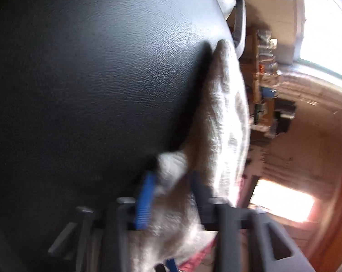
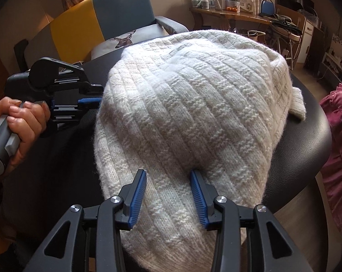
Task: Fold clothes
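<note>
A cream knitted sweater (image 2: 184, 113) lies spread over a round black leather table (image 2: 306, 140). My right gripper (image 2: 168, 181) is open, its blue-padded fingers resting on the sweater's near part with nothing clamped. My left gripper (image 1: 171, 181) holds the sweater's left edge (image 1: 225, 117) between its blue pads, with knit bunched in the jaws; the view is blurred. In the right wrist view the left gripper (image 2: 89, 102) sits at the sweater's left edge, held by a hand. A cuff (image 2: 297, 104) sticks out at the right.
A blue and yellow armchair (image 2: 116, 11) with a deer cushion stands behind the table. A wooden desk (image 2: 227, 13) with jars is at the back right. Pink cloth (image 2: 338, 158) lies at the right. The black table top (image 1: 91, 79) fills the left wrist view.
</note>
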Tool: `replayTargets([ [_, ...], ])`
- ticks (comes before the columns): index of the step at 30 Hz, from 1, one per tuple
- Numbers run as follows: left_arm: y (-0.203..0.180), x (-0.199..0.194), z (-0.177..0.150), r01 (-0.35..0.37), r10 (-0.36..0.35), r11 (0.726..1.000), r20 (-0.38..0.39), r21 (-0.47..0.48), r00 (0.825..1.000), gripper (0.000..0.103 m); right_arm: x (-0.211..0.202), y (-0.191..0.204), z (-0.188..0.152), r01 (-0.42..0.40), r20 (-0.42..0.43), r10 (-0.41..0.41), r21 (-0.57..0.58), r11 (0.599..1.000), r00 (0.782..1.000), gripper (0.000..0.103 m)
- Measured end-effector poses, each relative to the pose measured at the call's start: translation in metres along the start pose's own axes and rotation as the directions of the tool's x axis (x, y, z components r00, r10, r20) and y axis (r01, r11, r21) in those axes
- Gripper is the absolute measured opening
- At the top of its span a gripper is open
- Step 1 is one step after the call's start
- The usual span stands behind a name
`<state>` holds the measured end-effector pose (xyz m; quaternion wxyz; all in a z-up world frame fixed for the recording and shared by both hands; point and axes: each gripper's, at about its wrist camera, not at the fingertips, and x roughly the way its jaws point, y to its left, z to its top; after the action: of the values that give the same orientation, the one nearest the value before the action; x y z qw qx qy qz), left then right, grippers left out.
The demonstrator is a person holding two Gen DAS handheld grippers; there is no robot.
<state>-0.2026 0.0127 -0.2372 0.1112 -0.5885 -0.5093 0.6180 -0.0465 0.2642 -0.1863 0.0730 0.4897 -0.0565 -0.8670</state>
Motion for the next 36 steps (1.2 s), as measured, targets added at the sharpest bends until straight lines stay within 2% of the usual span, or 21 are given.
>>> replayTargets([
  [2, 0.003, 0.002, -0.001, 0.007, -0.007, 1.0, 0.023, 0.012, 1.0, 0.009, -0.001, 0.002, 0.002, -0.019, 0.0, 0.019, 0.008, 1.0, 1.0, 0.041],
  [6, 0.009, -0.019, -0.001, 0.046, -0.049, 0.998, 0.075, 0.035, 0.996, 0.006, 0.001, 0.014, 0.007, -0.098, -0.002, 0.098, 0.02, 0.995, 0.995, 0.041],
  [8, 0.0, -0.046, 0.002, 0.059, -0.073, 0.993, 0.142, 0.1, 0.987, 0.005, 0.008, 0.029, 0.008, -0.132, -0.025, 0.132, 0.009, 0.991, 0.991, 0.041],
  [10, -0.011, -0.074, 0.003, 0.04, -0.08, 0.982, 0.215, 0.185, 0.973, 0.002, 0.018, 0.043, 0.007, -0.169, -0.056, 0.17, 0.009, 0.985, 0.984, 0.041],
  [11, -0.02, -0.09, 0.002, 0.001, -0.069, 0.97, 0.271, 0.243, 0.96, 0.0, 0.024, 0.05, 0.006, -0.181, -0.07, 0.182, 0.009, 0.983, 0.981, 0.041],
  [13, -0.037, -0.115, -0.001, -0.076, -0.051, 0.936, 0.348, 0.343, 0.936, 0.0, 0.029, 0.063, 0.005, -0.158, -0.067, 0.156, -0.013, 0.987, 0.985, 0.042],
  [17, -0.067, -0.145, -0.012, -0.263, 0.013, 0.839, 0.467, 0.476, 0.884, 0.0, 0.031, 0.076, 0.006, -0.124, -0.076, 0.121, -0.041, 0.991, 0.99, 0.048],
  [18, -0.073, -0.143, -0.01, -0.303, 0.038, 0.824, 0.487, 0.479, 0.873, 0.0, 0.031, 0.077, 0.006, -0.118, -0.081, 0.114, -0.047, 0.992, 0.99, 0.048],
  [23, -0.059, -0.146, -0.025, -0.423, 0.122, 0.759, 0.53, 0.495, 0.839, 0.0, 0.022, 0.075, 0.001, -0.105, -0.084, 0.1, -0.054, 0.993, 0.991, 0.048],
  [29, -0.055, -0.132, -0.051, -0.541, 0.188, 0.661, 0.583, 0.52, 0.791, 0.0, -0.003, 0.057, 0.006, -0.078, -0.015, 0.078, -0.036, 0.996, 0.997, 0.048],
  [32, -0.055, -0.12, -0.062, -0.558, 0.204, 0.633, 0.579, 0.537, 0.79, 0.0, -0.008, 0.044, 0.014, -0.037, 0.006, 0.037, -0.024, 0.999, 0.999, 0.048],
  [33, -0.055, -0.113, -0.061, -0.554, 0.214, 0.632, 0.566, 0.542, 0.797, 0.001, -0.008, 0.038, 0.016, -0.028, 0.004, 0.028, -0.016, 0.999, 1.0, 0.048],
  [34, -0.054, -0.105, -0.059, -0.542, 0.223, 0.641, 0.544, 0.543, 0.809, 0.002, -0.006, 0.03, 0.017, -0.025, -0.004, 0.025, -0.005, 1.0, 1.0, 0.048],
  [36, -0.047, -0.09, -0.051, -0.494, 0.239, 0.682, 0.473, 0.54, 0.848, 0.02, 0.0, 0.019, 0.016, -0.028, -0.018, 0.028, 0.019, 0.999, 0.999, 0.048],
])
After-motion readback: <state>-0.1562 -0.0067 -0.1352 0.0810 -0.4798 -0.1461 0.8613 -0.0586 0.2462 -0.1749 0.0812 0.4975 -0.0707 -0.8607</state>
